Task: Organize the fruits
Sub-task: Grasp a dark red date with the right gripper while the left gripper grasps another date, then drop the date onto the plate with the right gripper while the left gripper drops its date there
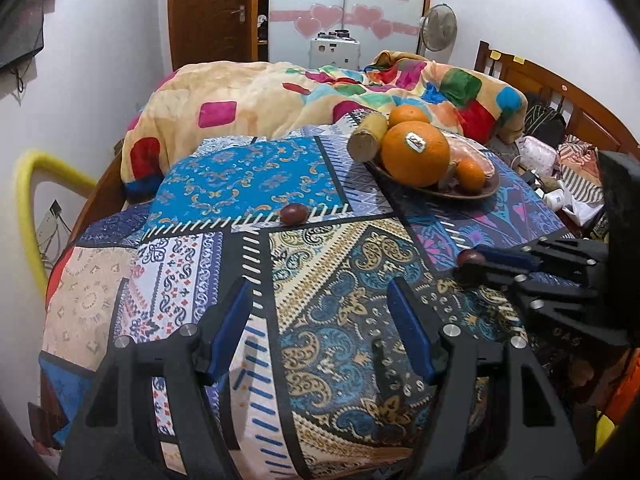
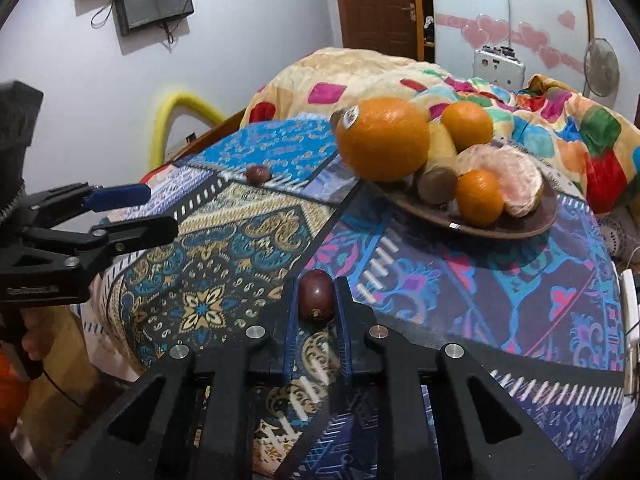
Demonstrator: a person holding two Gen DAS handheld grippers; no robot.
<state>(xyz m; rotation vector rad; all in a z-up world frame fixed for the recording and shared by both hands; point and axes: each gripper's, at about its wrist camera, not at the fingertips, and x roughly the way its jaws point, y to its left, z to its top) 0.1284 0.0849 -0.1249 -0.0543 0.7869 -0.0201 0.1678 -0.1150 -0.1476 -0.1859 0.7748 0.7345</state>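
The right gripper [image 2: 316, 300] has its fingers squeezed on a small dark red round fruit [image 2: 316, 297] lying on the patchwork bed [image 2: 208, 264], near the brown wooden fruit plate [image 2: 532, 220]. The left gripper [image 1: 320, 304] has its fingers wide apart, holding nothing. Another small dark red fruit [image 1: 294, 213] lies farther up the bed.

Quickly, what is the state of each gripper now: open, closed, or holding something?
Left gripper: open, holding nothing.
Right gripper: closed on the dark red fruit, which sits between its fingers at the bedspread.
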